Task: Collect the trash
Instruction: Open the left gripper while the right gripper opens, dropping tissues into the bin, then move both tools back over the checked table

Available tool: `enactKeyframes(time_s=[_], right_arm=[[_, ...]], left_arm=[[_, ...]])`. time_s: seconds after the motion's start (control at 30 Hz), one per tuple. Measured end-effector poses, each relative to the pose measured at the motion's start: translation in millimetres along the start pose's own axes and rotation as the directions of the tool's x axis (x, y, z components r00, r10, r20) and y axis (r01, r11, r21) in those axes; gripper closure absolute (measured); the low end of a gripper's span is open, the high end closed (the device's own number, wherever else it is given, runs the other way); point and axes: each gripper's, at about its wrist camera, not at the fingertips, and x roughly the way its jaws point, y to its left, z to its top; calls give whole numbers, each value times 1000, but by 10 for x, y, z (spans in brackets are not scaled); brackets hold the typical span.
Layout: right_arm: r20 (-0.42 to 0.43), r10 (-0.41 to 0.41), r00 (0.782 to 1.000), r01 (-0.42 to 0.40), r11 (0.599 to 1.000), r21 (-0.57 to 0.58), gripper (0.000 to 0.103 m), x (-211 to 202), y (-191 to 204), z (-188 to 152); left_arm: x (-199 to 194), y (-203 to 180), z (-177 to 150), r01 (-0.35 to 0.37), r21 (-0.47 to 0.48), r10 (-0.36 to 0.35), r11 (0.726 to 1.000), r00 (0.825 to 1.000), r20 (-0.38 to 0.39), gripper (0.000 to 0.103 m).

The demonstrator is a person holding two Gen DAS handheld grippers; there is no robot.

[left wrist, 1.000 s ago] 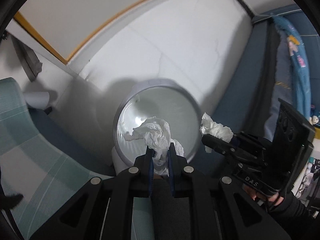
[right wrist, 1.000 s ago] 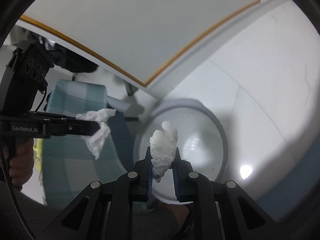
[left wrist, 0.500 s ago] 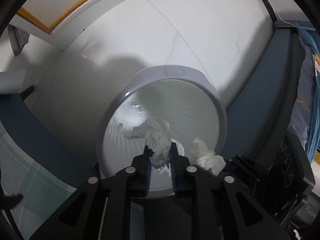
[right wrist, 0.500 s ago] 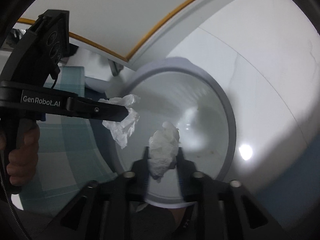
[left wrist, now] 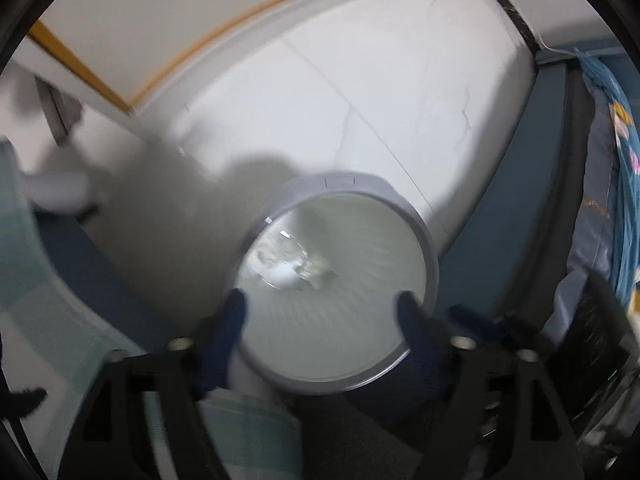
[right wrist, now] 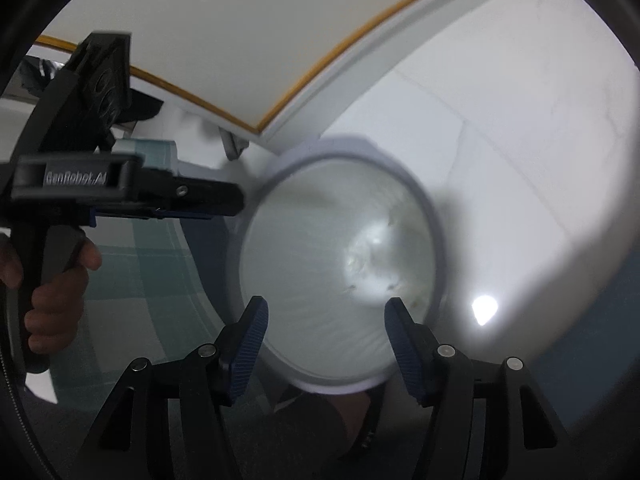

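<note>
A round grey bin [left wrist: 420, 224] with a white liner stands on the pale floor, seen from above in both wrist views. Crumpled white tissues [left wrist: 292, 270] lie blurred at its bottom, also the tissues [right wrist: 376, 256] in the right wrist view. My left gripper [left wrist: 322, 306] hangs over the bin's near rim, its jaws opening with nothing between them. My right gripper [right wrist: 326, 314] is above the bin [right wrist: 434, 220] too, jaws opening and empty. The left gripper's body [right wrist: 132, 192] shows from the side in the right wrist view, held by a hand [right wrist: 48, 300].
A teal checked chair seat [left wrist: 36, 280] is left of the bin, with a dark blue edge. White wall with an orange-trimmed panel [left wrist: 200, 48] lies beyond. A dark blue bed side [left wrist: 500, 220] and patterned bedding [left wrist: 616, 184] are at the right.
Both grippers held crumpled tissues over the bin; both have opened wide and the tissues have dropped into the bin. Both hands shifted slightly over the bin.
</note>
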Motion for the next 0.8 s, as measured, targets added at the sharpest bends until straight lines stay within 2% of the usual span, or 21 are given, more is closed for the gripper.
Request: enactKeyframes(time_s=[0.07, 0.17, 0.27, 0.33, 0.37, 0.43, 0.53, 0.63, 0.67, 0.7, 0.77, 0.8], right_arm=[[46, -16, 999, 16, 1000, 8, 42, -195, -9, 40], [125, -21, 992, 20, 1000, 16, 41, -521, 12, 124], [212, -19, 977, 20, 1000, 0, 37, -911, 120, 190], [272, -12, 962, 19, 1000, -23, 35, -1219, 217, 197], [309, -5, 951, 19, 999, -43, 35, -1397, 316, 215], [363, 9, 932, 18, 997, -72, 30, -1623, 473, 224], [443, 55, 895, 5, 991, -133, 26, -1988, 785, 200], [539, 107, 836, -3, 982, -190, 17, -2338, 1104, 118], [579, 140, 803, -11, 975, -220, 15, -2497, 1244, 80], [604, 164, 779, -17, 970, -242, 10, -2602, 1353, 48], [637, 221, 739, -32, 955, -295, 7, -2757, 1602, -22], [643, 247, 725, -40, 947, -319, 6, -2810, 1708, -50]], left_arm=[[-193, -31, -59, -21, 17, 20, 1000, 998, 57, 24], [-566, -24, -166, -48, -2, 48, 999, 985, 167, 24], [-924, -36, -303, -75, -27, 80, 997, 957, 279, 24], [-1175, -31, -455, -99, -43, 108, 994, 927, 358, 24], [-1311, -39, -553, -112, -56, 125, 992, 909, 397, 24], [-1621, -17, -781, -128, -96, 158, 987, 862, 481, 24], [-1937, 66, -1108, -121, -161, 192, 979, 804, 562, 23], [-2284, 156, -1512, -103, -221, 224, 970, 732, 644, 23], [-2412, 198, -1693, -100, -247, 245, 964, 698, 673, 23], [-2474, 240, -1796, -94, -260, 253, 961, 678, 690, 22], [-2591, 348, -2024, -91, -295, 284, 951, 632, 721, 20], [-2663, 404, -2166, -96, -322, 313, 942, 601, 736, 16]])
